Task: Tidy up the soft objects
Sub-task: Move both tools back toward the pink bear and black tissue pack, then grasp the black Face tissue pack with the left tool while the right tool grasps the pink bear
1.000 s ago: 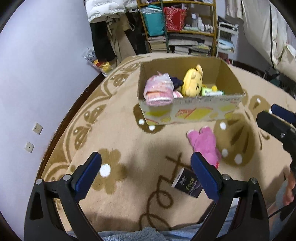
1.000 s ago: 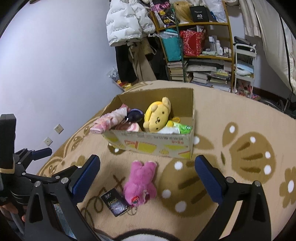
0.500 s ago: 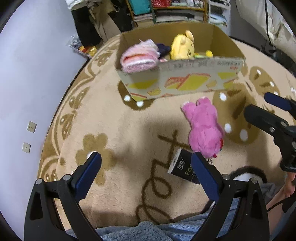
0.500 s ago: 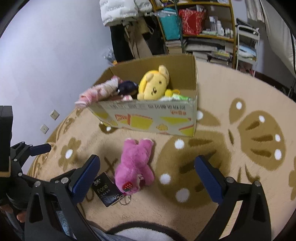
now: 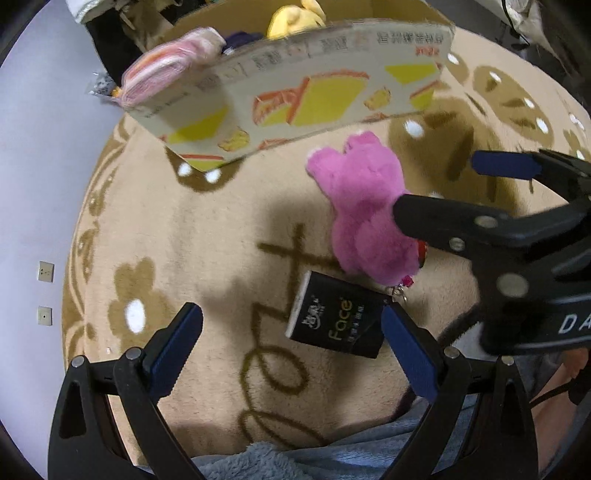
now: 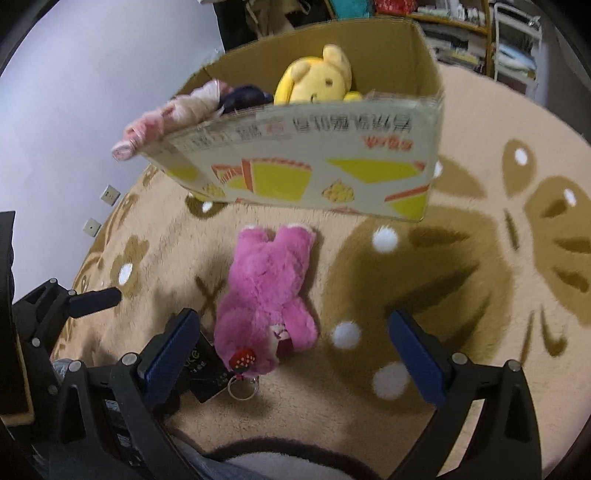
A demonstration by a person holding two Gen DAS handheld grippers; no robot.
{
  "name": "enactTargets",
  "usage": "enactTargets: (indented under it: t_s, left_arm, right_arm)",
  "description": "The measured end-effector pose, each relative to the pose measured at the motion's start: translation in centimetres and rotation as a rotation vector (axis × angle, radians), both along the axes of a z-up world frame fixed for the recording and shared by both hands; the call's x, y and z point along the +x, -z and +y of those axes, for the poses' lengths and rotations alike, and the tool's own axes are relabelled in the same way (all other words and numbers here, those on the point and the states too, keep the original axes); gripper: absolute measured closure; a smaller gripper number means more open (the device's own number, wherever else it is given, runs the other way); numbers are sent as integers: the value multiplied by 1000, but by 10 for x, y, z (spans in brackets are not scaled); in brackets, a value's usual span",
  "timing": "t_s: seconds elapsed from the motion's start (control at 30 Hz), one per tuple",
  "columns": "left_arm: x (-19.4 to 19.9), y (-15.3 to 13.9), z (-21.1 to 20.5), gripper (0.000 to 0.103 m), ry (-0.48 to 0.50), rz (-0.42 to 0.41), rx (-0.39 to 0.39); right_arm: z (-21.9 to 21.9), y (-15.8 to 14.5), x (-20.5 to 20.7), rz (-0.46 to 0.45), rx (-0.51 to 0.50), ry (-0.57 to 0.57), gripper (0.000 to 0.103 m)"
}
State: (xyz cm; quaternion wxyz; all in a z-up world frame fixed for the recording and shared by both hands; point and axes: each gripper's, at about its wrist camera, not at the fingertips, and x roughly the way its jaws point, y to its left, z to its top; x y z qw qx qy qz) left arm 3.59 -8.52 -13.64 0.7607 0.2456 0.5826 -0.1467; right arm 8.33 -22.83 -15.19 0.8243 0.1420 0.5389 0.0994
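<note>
Both hand-held grippers spread apart, empty. Right hand-held gripper hovers over the fluffy pink plush bear, which lies on the beige patterned carpet between its fingers. Printed cardboard box ahead. Left hand-held gripper sits beside a small black packet.

place: home, lived-in room, floor level
floor: tan carpet with brown flower and leaf pattern seen
wall: plain pale wall, two socket plates mounted low
storage: shelf unit packed with books and boxes, seen at the back
clutter: cardboard box of plush toys set on carpet
</note>
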Motion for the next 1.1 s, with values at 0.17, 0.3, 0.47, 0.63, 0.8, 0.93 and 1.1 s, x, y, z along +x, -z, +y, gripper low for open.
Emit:
enactTargets:
  t_s: [0.17, 0.3, 0.47, 0.63, 0.8, 0.93, 1.1]
  left_arm:
    - [0, 14, -6, 6, 29, 53, 18]
    - [1, 24, -9, 6, 41, 91, 31]
    - [2, 33, -13, 6, 50, 115, 52]
    - [0, 42, -17, 6, 62, 147, 71]
    - [3, 48, -15, 6, 57, 141, 81]
    - [6, 49, -12, 6, 55, 130, 85]
    - [15, 46, -2, 20, 17, 136, 50]
  right_arm:
    - [4, 16, 7, 48, 10, -10, 0]
    - [4, 28, 11, 81, 21, -1, 0]
    - [6, 35, 15, 93, 43, -3, 0]
    - [7, 36, 15, 90, 41, -11, 0]
    - [8, 37, 16, 86, 35, -15, 0]
    - [9, 36, 16, 89, 17, -19, 0]
    - [14, 35, 15, 86, 13, -26, 7]
